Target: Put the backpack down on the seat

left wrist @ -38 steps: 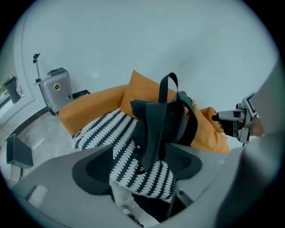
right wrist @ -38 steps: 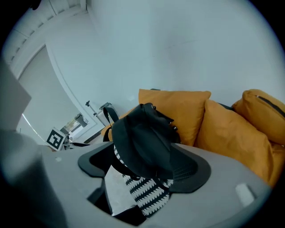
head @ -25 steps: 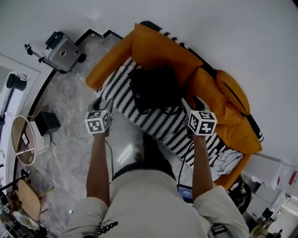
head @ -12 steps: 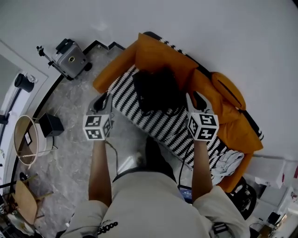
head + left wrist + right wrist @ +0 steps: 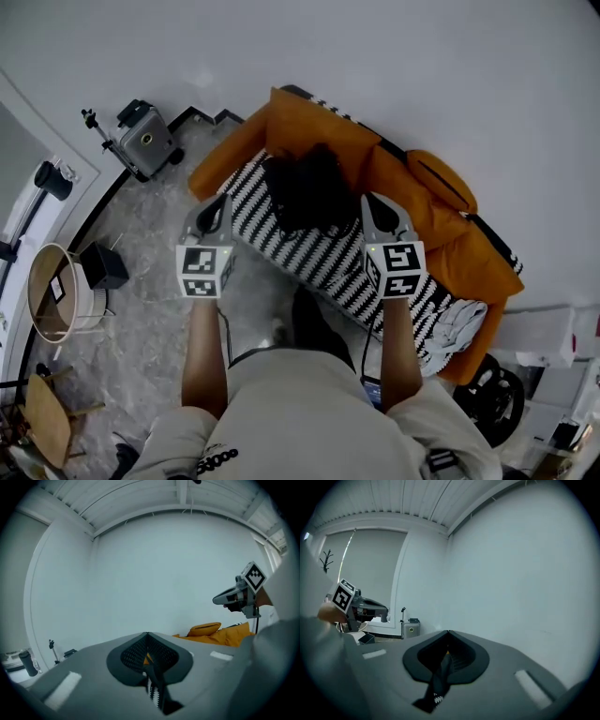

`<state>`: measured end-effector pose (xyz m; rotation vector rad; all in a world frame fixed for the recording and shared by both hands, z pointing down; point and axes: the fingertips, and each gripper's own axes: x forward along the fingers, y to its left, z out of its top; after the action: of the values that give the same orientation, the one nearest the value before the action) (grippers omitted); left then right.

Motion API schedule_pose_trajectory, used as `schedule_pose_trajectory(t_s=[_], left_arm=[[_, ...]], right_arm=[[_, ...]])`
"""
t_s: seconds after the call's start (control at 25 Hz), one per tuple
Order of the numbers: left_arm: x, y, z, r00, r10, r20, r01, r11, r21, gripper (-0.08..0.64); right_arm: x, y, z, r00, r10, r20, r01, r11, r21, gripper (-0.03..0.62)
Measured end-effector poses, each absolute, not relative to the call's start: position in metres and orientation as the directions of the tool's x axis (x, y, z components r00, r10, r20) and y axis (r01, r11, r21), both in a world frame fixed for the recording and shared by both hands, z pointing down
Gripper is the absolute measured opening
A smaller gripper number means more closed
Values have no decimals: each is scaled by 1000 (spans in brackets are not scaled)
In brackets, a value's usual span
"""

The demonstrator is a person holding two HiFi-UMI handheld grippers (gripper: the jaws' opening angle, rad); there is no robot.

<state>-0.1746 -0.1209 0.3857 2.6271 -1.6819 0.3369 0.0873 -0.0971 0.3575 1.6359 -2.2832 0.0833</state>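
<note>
backpack (image 5: 309,187): black, slumped | lying on black-and-white striped seat (image 5: 323,261) | against orange backrest (image 5: 314,117)

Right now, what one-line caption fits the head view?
Black backpack lies on the striped seat of the orange sofa; left gripper and right gripper hover shut and empty at either side.

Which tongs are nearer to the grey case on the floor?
Left. The left tongs are between the grey case and the backpack; the right tongs are beyond the backpack.
</note>
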Motion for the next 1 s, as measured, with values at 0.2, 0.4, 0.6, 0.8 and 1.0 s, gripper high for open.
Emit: schedule_pose_trajectory(t_s=[0.2,0.4,0.6,0.8,1.0], left_arm=[[-158,-86,349,442,-890,109,-880,-454,-142,12],[-148,-55,314,471,-881,43,-865,-471,-174,12],[-137,-28,284,495,-869,-16,-854,-483,-193,12],[-142,-9,264,484,-874,-43,-858,-465,-219,12],[-141,4,245,472,-878,-73,-861,-442,-254,12]], right_arm=[[74,-62,326,-322,-919,227,-919,361,160,3],[62,-30,294,-347,-923,168,-908,375,186,3],[54,-7,268,-379,-919,109,-894,394,213,3],[43,9,253,-404,-911,85,-878,412,246,3],[38,18,248,-424,-901,91,-858,432,277,3]])
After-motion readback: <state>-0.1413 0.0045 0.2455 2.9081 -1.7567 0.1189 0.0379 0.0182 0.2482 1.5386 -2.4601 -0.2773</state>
